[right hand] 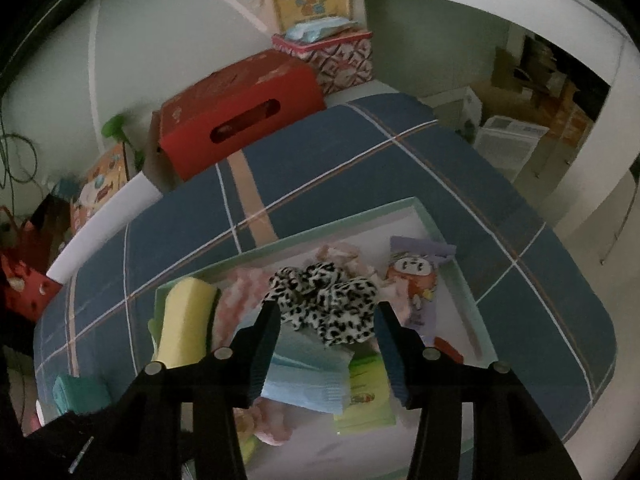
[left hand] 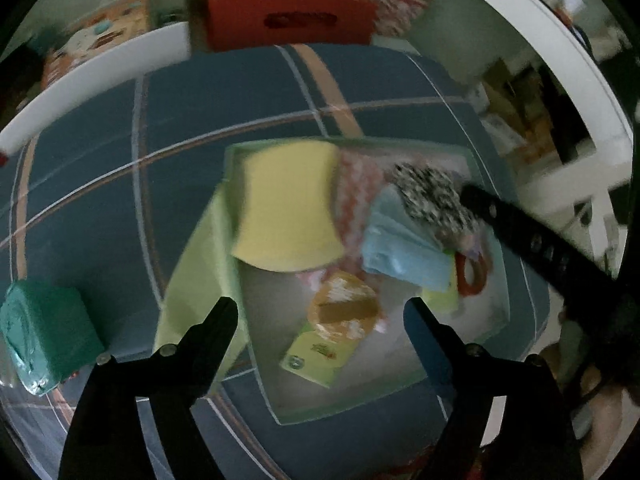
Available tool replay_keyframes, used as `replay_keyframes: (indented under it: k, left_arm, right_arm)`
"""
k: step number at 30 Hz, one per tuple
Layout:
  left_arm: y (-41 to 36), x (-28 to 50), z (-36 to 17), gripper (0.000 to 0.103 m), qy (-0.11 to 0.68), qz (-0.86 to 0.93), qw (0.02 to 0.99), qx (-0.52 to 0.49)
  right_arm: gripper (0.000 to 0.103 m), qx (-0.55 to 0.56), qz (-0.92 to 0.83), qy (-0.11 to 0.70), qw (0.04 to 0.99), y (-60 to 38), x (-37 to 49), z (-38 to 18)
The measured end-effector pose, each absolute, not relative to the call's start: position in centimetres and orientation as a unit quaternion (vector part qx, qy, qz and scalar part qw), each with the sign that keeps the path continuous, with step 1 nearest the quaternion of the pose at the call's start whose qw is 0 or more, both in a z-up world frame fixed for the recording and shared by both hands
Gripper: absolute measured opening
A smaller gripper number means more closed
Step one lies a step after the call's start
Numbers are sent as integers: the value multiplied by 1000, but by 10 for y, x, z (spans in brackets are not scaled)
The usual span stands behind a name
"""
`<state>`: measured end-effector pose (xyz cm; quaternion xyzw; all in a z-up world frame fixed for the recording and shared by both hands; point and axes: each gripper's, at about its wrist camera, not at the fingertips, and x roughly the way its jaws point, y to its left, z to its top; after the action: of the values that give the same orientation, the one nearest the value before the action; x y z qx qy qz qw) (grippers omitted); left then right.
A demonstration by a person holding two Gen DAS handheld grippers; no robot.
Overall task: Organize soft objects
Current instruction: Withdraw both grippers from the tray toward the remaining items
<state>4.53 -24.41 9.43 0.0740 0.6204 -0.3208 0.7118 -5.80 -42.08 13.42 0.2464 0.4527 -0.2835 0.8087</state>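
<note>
Holding nothing: left gripper point(left hand: 320, 312) and right gripper point(right hand: 326, 312), jaws apart, above tray point(left hand: 486, 336) containing sponge point(left hand: 288, 208), scrunchie point(right hand: 326, 300), blue cloth point(right hand: 308, 376).

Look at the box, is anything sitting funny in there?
Yes. The yellow sponge stands tilted against the green box's wall instead of lying flat, and the leopard scrunchie is perched on the blue cloth.

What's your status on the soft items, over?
Left gripper open, empty. Right gripper open above leopard scrunchie. Scrunchie, yellow sponge in tray. Nothing blocking.

No legible text or labels.
</note>
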Motion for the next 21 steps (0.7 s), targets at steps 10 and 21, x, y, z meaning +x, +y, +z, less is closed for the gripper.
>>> replay_keyframes:
  k: [10,21]
  left_arm:
    - [-211,82,80,93,621,-240,745,39]
    - [-187,95,95,93,611,-238,755,5]
  right_arm:
    - [84,234,-302,460,801,-423,-57,129]
    - [85,224,-297,439,818,-412,-50,142]
